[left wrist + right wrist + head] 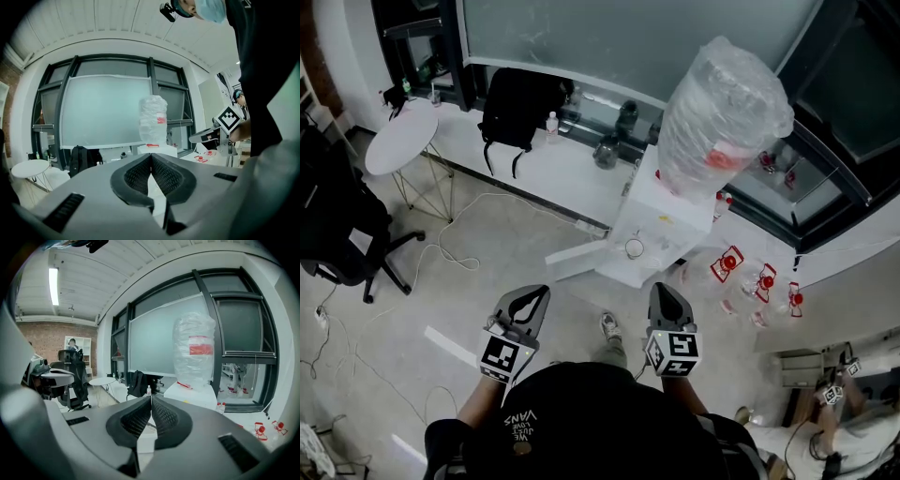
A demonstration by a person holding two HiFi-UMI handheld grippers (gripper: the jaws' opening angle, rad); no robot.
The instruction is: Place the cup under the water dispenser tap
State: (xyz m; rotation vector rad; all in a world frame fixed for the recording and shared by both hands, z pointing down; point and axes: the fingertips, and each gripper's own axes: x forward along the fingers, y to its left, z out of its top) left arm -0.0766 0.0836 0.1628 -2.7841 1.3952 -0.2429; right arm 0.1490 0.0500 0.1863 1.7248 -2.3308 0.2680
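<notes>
Left gripper (540,292) and right gripper (662,289) side by side, jaws tip-to-tip, seemingly empty.

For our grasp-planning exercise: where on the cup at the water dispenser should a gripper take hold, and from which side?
Probably its side wall, from the front: the cup seems to stand upright, mouth up, with the big bottle close behind and the right gripper nearest.

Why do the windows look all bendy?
Left gripper view: the wide lens bows the window frame and darkens the corners. Right gripper view: same bending, plus a glaring ceiling lamp. Head view: lines look straighter; the water bottle looks bright.
</notes>
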